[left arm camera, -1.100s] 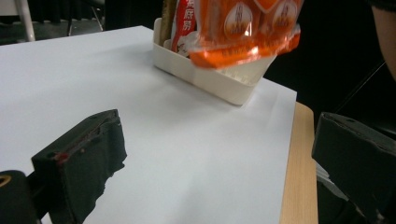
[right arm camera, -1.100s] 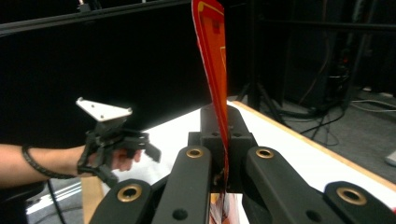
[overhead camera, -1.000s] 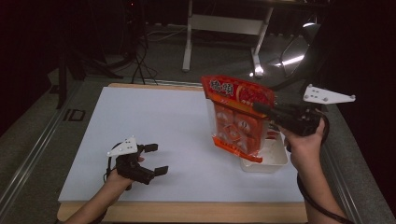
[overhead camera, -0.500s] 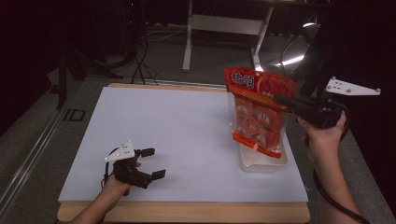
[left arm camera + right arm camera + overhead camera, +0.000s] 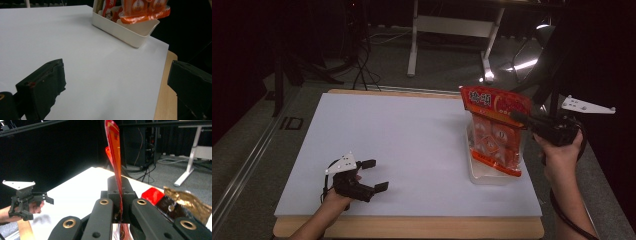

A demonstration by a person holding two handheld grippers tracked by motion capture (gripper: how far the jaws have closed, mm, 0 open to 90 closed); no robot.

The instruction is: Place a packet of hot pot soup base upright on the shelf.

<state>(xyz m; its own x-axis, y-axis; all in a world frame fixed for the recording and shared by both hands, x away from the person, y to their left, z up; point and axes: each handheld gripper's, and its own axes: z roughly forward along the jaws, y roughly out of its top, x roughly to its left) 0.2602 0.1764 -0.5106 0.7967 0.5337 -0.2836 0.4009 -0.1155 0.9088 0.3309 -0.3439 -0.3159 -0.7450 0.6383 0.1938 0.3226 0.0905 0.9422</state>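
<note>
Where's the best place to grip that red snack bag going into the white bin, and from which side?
On the flat sealed top edge of the red snack bag, side-on from the table's right, as the right gripper does now: jaws shut across the thin seam. The bag hangs upright from there, bottom end over the white bin, so it should lower straight in.

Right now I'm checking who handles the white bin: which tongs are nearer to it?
Right. The right tongs hang just above the white bin, clamped on the red snack bag; the left tongs rest far across the table, open.
</note>
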